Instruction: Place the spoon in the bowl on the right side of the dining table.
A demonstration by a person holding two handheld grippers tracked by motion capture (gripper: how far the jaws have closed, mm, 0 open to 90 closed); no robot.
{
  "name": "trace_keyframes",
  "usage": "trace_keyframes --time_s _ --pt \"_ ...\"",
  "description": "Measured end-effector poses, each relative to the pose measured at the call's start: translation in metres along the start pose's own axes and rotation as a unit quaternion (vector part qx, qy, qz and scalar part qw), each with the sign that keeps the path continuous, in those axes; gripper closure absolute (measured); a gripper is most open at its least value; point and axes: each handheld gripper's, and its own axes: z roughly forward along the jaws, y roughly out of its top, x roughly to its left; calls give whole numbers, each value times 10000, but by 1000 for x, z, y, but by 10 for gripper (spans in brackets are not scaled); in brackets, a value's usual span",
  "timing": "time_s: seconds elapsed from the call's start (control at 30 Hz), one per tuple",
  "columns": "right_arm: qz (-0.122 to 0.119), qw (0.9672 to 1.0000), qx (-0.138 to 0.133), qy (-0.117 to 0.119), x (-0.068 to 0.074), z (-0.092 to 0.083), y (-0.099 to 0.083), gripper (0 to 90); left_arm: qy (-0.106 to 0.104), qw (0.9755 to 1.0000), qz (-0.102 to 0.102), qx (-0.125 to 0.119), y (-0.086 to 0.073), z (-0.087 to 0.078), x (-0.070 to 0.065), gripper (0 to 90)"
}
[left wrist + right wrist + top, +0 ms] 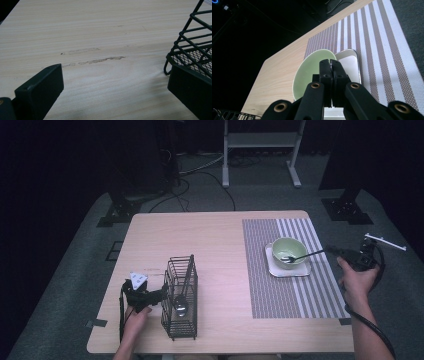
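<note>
A black spoon (305, 255) lies with its bowl end inside a pale green bowl (295, 246) (308, 72) and its handle running right into my right gripper (333, 252) (330, 62), whose jaws are shut on it. The bowl stands on a white square plate (302, 269) (349, 62). A black wire basket (180, 325) (190, 42) stands at the table's front left, with a metal spoon (181, 305) leaning inside. My left gripper (161, 292) (115, 85) rests on the table just left of the basket, open, one jaw against the basket's lower corner, bare wood between the jaws.
A grey-and-white striped placemat (280, 290) (372, 37) covers the right part of the wooden table (210, 240) (95, 32). Beyond the far edge, the floor holds cables and stand feet (260, 142). The right hand sits off the table's right edge.
</note>
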Motion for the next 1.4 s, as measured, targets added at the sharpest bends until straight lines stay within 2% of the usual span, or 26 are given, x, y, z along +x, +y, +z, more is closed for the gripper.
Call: trace_keyframes --time_s 0.43,0.63,1.03,1.4 --pt "64 10000 38 -3 -3 11 -1 867 -9 10000 -48 -22 0 0 1 0" --pt "174 9998 30 21 -8 17 -4 851 -18 10000 -50 -8 0 0 1 0" --pt "295 9995 111 68 -14 24 -10 747 -28 10000 -47 -39 0 -1 1 0" --pt "274 9993 251 94 -17 27 -19 648 -32 10000 -24 -50 -1 -2 1 0"
